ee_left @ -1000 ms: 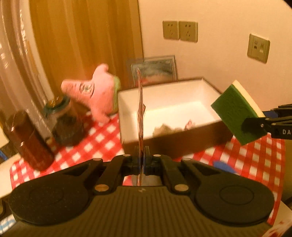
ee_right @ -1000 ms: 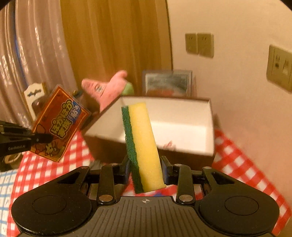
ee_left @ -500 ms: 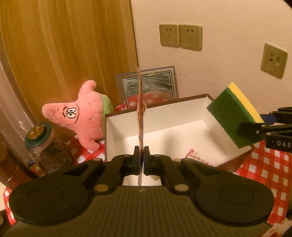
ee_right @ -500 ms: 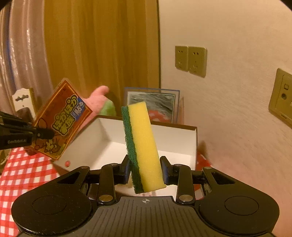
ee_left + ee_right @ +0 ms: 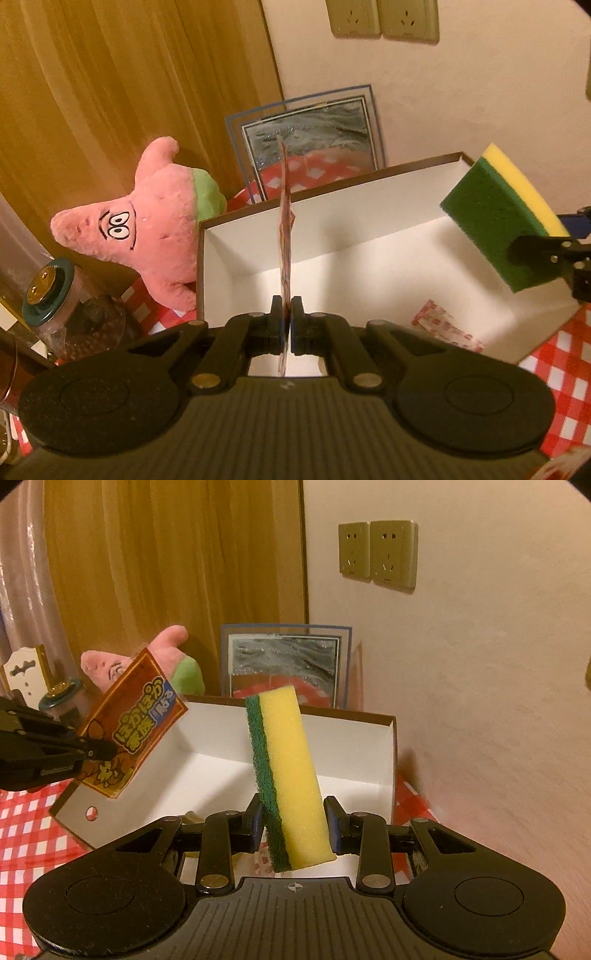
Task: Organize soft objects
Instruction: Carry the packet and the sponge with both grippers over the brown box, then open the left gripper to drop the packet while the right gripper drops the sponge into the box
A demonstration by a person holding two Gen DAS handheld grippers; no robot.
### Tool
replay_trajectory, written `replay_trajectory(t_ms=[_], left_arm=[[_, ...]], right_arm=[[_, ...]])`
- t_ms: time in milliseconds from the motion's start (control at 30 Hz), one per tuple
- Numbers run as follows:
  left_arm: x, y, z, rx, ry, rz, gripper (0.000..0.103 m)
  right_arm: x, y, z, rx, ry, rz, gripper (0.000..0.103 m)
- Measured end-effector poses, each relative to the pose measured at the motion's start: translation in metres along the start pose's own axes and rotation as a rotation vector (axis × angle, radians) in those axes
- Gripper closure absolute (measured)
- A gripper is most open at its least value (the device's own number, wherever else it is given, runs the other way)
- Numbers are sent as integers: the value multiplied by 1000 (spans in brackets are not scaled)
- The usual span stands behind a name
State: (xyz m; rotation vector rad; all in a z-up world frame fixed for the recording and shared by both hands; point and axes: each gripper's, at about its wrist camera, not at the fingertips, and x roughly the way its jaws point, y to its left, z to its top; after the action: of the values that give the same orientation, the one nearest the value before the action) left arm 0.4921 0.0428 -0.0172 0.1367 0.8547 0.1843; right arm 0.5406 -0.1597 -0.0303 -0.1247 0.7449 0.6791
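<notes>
Left claw: we see our left claw (image 5: pixel 286 325) pinched tight on a thin orange packet (image 5: pixel 285 240), which stands edge-on to its own camera and hangs above the near-left part of the box (image 5: pixel 258 218).
Packet from the right: in the right wrist view the packet (image 5: pixel 131 727) shows its printed face, tilted, with the left claw (image 5: pixel 99 751) gripping its lower left corner.
Right claw: our right claw (image 5: pixel 293 829) is closed onto a sponge (image 5: pixel 288 779), yellow foam with a green scouring layer, leaning slightly left and held over the box (image 5: pixel 354 734).
Sponge from the left: it (image 5: pixel 502 221) hangs above the right side of the box, green face toward us.
Box: open, white inside, brown outside, sitting on a red checked cloth (image 5: pixel 561 354) on the counter; a patterned pink item (image 5: pixel 447 328) lies on its floor.
Behind the box: a pink star plush (image 5: pixel 147 229) sits to its left, a framed picture (image 5: pixel 306 136) leans against the wall, and a jar (image 5: pixel 70 314) stands left of the plush.
</notes>
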Motion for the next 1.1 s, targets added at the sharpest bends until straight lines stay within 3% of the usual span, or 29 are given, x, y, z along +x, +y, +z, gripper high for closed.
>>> replay_trajectory(t_ms=[133, 233, 733, 833, 900, 1100], left_arm=[[13, 0, 3, -12, 6, 3, 92], [18, 0, 3, -16, 2, -5, 78], [9, 8, -6, 6, 15, -11, 78], [7, 8, -6, -1, 17, -20, 78], [5, 7, -8, 0, 15, -26, 78], [-3, 2, -16, 8, 18, -40, 78]], right_arm=[[6, -1, -1, 1, 9, 1, 69], [12, -3, 0, 8, 17, 0, 69], [22, -5, 8, 27, 9, -17, 68], [22, -4, 10, 27, -17, -45, 55], [21, -4, 10, 32, -34, -55, 28], [9, -6, 7, 37, -41, -42, 26]])
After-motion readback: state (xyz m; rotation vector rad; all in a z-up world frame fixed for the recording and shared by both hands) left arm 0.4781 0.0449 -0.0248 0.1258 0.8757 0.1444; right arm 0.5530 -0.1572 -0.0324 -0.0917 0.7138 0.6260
